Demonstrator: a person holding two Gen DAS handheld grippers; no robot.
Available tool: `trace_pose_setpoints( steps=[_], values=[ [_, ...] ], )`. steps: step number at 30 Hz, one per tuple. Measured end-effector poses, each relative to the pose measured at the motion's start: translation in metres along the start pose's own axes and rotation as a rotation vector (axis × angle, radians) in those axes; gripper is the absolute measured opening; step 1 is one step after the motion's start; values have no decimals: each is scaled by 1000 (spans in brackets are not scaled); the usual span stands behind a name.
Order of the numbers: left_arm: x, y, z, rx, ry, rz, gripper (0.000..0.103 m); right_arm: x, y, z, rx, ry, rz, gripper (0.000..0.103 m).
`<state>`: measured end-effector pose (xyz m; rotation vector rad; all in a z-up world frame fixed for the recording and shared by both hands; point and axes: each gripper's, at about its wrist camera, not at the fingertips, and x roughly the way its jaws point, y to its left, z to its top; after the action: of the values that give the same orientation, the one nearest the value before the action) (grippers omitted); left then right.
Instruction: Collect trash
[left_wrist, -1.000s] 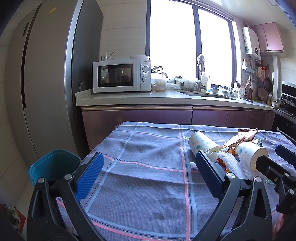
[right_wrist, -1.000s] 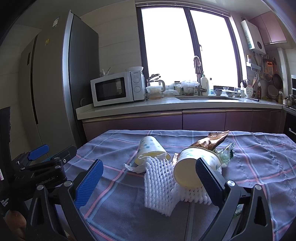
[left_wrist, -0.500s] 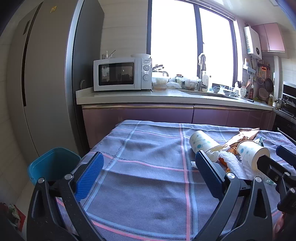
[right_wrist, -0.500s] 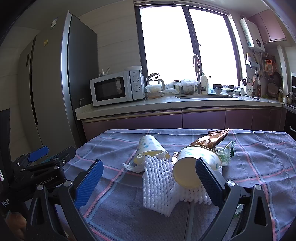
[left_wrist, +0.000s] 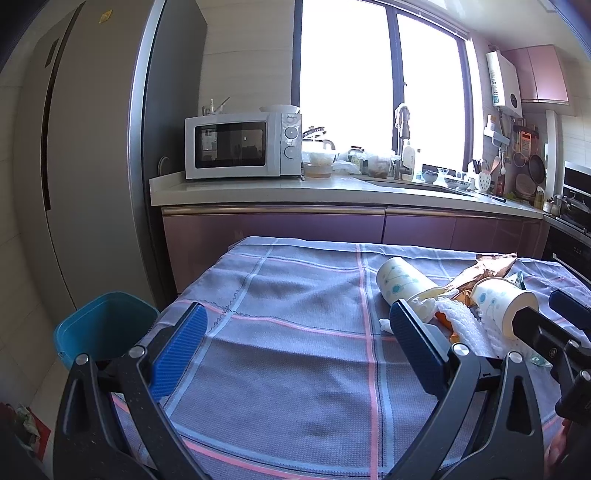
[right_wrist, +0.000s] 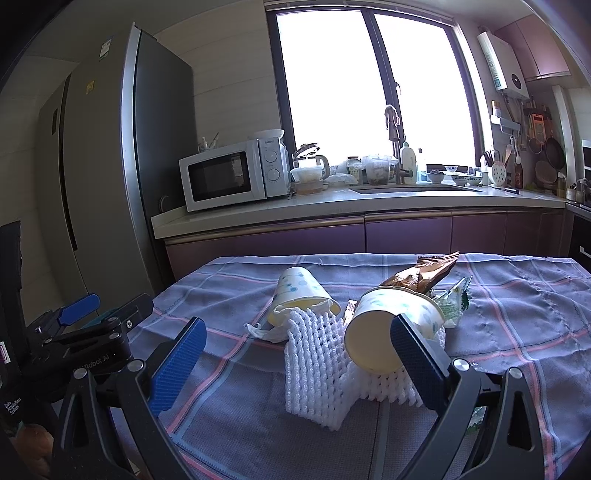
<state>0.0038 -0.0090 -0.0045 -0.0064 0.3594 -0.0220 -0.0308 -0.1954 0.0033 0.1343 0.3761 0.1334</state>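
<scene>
Claws, left (left_wrist: 295, 349) and right (right_wrist: 297, 360), gape wide, holding nothing.

Strong daylight from the window (left_wrist: 380, 88) blows that area out to pure white in both views, leaving the fridge (right_wrist: 103, 166) side and the cabinet fronts (left_wrist: 295, 229) comparatively dim. Heavy fisheye: the counter edge (right_wrist: 351, 210) bows, and corners vignette to black. Focus is sharp on the tablecloth (left_wrist: 295, 332), no motion blur visible; soft shadows fall toward the camera under the foam net (right_wrist: 317, 369).
</scene>
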Motion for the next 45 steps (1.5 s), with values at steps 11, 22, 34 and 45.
trace_pose_setpoints(
  steps=[11,22,34,45],
  values=[
    [1,0,-1,-1,2,-1,97,3,0,-1,3,4,4,96],
    [7,-2,-3,1,17,-9,97,6,-7,-2,15,16,8,96],
    [14,-11,-6,28,58,-103,97,14,-31,-6,63,59,-37,87],
    [36,-60,-15,80,235,-483,93,28,-69,-8,167,120,-71,78]
  ],
)
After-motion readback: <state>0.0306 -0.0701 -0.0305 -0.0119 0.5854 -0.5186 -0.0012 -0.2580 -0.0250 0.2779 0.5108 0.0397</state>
